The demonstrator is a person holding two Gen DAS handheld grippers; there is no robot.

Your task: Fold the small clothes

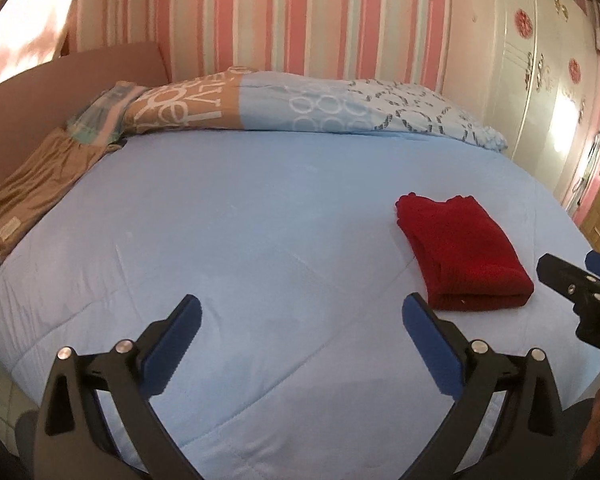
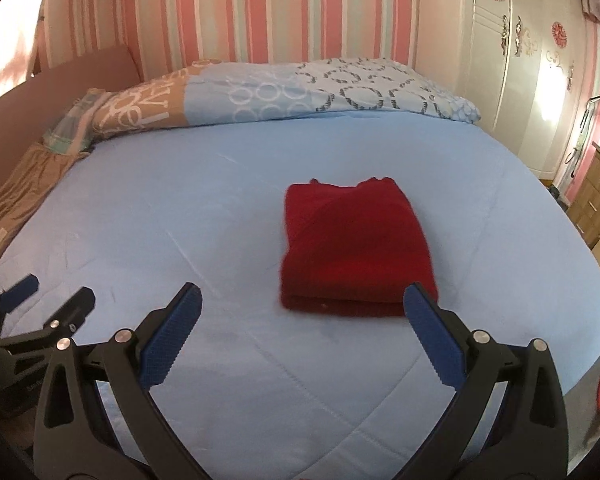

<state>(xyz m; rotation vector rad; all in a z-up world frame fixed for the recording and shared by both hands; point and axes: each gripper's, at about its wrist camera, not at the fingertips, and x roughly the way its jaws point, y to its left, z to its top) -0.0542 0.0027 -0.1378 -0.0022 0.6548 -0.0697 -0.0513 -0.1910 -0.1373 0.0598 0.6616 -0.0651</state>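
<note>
A red cloth (image 2: 354, 246), folded into a thick rectangle, lies flat on the blue bed (image 2: 180, 208), toward its right side and well short of the pillows (image 2: 284, 88) at the far edge. The right gripper (image 2: 302, 330) hangs just near of it with jaws spread wide and empty, its right finger (image 2: 436, 340) crossing the cloth's near right corner in view; whether it touches is unclear. The left gripper (image 1: 300, 340), also wide and empty, hovers over bare bed left of the cloth.
</note>
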